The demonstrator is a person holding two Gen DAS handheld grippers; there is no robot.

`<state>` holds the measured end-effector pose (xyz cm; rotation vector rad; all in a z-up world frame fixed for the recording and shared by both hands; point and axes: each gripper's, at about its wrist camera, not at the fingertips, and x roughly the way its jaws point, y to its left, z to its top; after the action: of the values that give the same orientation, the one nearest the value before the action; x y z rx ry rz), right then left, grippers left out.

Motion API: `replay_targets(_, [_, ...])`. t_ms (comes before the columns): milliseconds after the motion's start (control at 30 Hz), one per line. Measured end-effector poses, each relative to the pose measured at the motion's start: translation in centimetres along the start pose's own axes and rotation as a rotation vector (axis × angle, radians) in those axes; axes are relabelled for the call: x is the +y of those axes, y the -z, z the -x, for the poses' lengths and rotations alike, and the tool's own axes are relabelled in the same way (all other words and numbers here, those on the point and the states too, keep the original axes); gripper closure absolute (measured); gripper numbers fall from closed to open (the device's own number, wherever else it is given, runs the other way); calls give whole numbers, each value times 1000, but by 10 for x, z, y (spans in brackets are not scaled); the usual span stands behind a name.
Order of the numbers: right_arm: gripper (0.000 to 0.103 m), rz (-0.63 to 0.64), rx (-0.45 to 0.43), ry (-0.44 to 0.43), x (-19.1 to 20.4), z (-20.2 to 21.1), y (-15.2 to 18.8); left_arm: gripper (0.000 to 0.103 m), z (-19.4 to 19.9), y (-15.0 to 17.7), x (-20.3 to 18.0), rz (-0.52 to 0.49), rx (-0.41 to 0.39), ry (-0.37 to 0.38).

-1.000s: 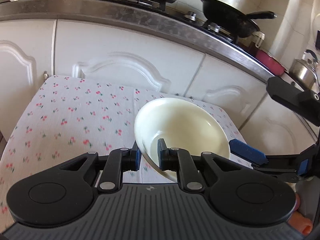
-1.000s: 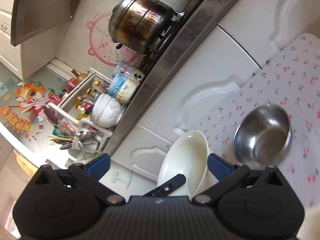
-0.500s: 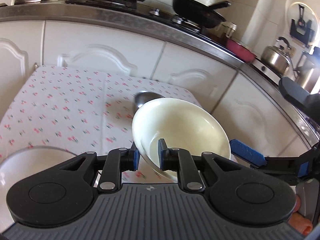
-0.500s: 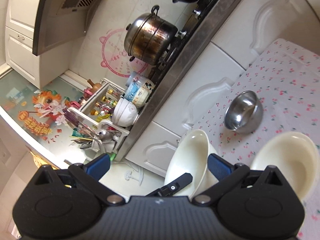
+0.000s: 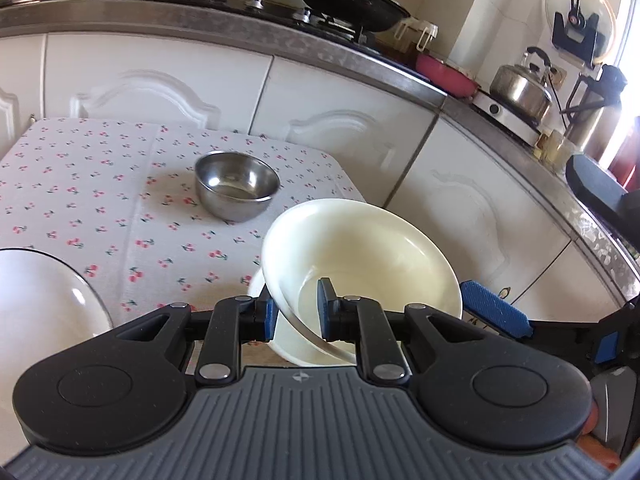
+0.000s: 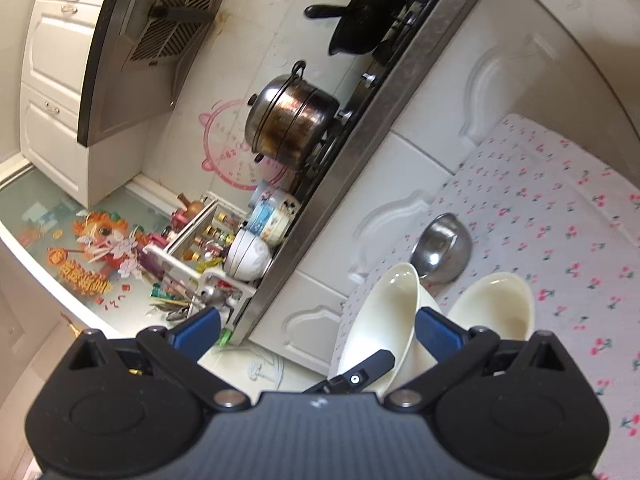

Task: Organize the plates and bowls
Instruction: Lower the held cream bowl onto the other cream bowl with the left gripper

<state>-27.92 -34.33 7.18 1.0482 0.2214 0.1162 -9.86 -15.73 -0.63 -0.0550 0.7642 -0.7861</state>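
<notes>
My left gripper is shut on the near rim of a cream bowl and holds it tilted, just over a second cream bowl near the table's right edge. A steel bowl stands further back on the cherry-print tablecloth. My right gripper is open and empty, to the right of the held bowl. In the right wrist view another cream bowl and the steel bowl rest on the cloth. A white dish lies at the left.
White cabinets and a steel counter edge run behind the table. On the counter are a black pan, a kettle and a large pot. The table's right edge drops off by the held bowl.
Both grippers have pulled back and up from the table. The held cream bowl has come over the second cream bowl, and the steel bowl now shows in full behind it.
</notes>
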Motion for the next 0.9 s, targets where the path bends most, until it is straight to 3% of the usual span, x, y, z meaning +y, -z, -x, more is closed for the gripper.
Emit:
replay_targets(433, [0, -90, 18, 33, -53, -9, -10, 85, -46, 7, -5, -27, 62, -71])
replay_targets(900, [0, -112, 52, 47, -64, -13, -5, 85, -62, 13, 3, -38, 81, -94])
